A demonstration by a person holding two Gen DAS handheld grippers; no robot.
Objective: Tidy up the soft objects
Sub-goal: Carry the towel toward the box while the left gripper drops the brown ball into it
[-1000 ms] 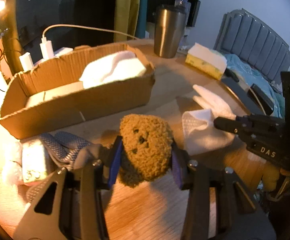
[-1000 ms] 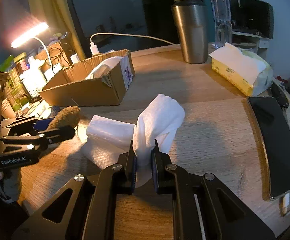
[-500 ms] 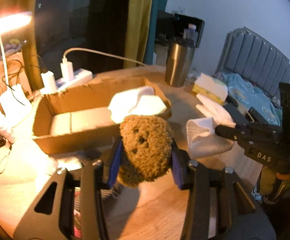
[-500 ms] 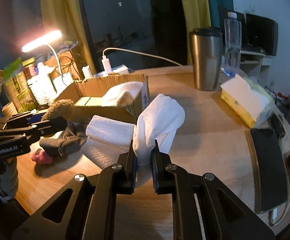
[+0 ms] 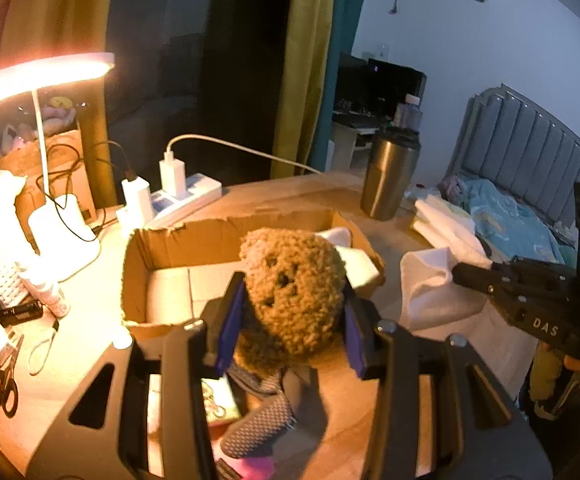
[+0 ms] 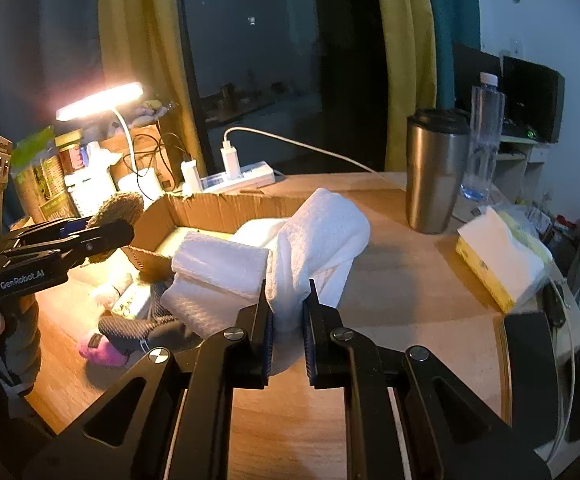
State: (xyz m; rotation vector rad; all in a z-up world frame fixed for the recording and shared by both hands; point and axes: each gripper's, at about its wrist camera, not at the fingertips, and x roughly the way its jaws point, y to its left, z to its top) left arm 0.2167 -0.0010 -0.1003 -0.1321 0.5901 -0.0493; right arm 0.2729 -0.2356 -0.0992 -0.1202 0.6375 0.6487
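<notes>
My left gripper (image 5: 290, 320) is shut on a brown fuzzy plush (image 5: 292, 296) and holds it in the air just in front of an open cardboard box (image 5: 161, 248). The plush also shows in the right wrist view (image 6: 119, 206). My right gripper (image 6: 287, 312) is shut on a white towel (image 6: 314, 236) that hangs lifted above the table, to the right of the box (image 6: 217, 210). The box holds a white cloth (image 5: 354, 256). A grey knit sock (image 6: 129, 330) and a pink soft item (image 6: 101, 354) lie on the table below.
A steel tumbler (image 6: 434, 172), a water bottle (image 6: 484, 136) and a tissue pack (image 6: 502, 264) stand right of the box. A power strip with chargers (image 5: 177, 196) and a lit desk lamp (image 5: 41, 76) are behind it. Scissors (image 5: 3, 392) lie at the left edge.
Both grippers have risen from the table, each with its load. The plush now hangs at the box's front wall and the towel hangs free of the tabletop.
</notes>
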